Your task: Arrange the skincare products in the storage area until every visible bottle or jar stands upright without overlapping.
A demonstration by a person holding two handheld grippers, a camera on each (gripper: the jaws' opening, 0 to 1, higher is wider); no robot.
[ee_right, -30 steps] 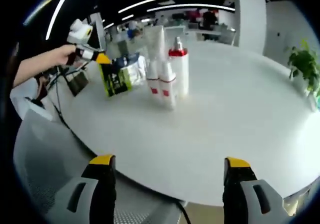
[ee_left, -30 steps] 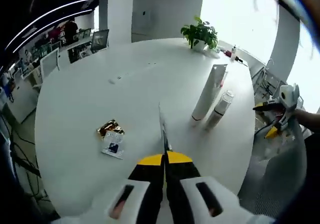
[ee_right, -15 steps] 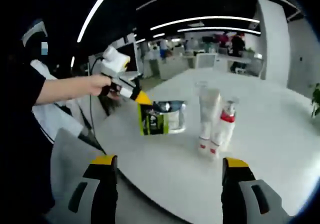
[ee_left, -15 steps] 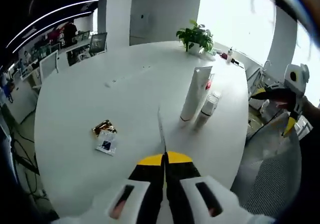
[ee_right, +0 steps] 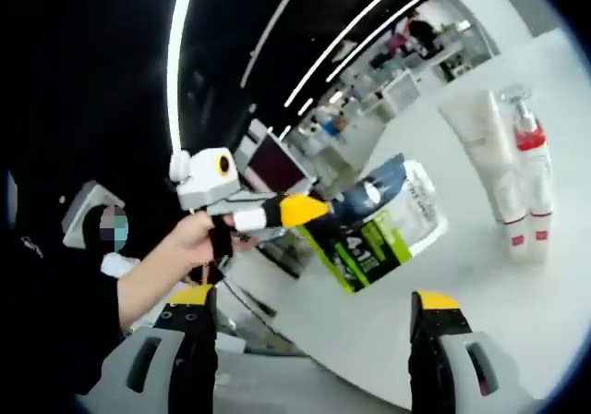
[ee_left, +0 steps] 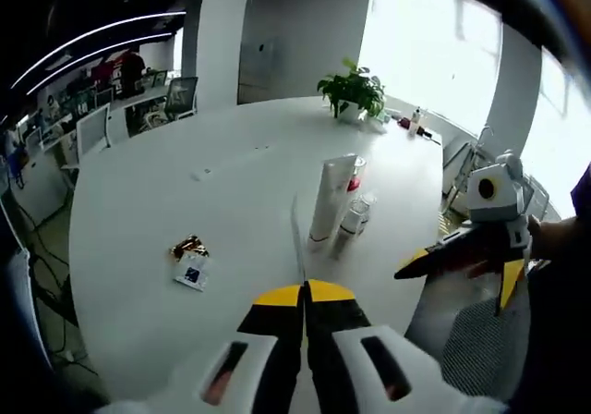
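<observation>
White and glossy, the round table (ee_left: 138, 211) carries a tall flat tube (ee_left: 329, 199) standing cap-down, long axis upright, with a clear red-collared pump bottle (ee_left: 351, 222) upright just beside it. Your left gripper (ee_left: 304, 296) has its yellow-tipped jaws pressed together on a soft foil pouch (ee_right: 377, 225), printed green, black and white, held edge-on above the table. Your right gripper (ee_right: 314, 314) has its jaws spread wide apart, off the table's edge. A crumpled gold wrapper (ee_left: 188, 247) lies well apart from the bottles.

Closed left hand-held gripper (ee_left: 303, 296) pinches a thin edge, perhaps a pouch (ee_left: 296, 238).
</observation>
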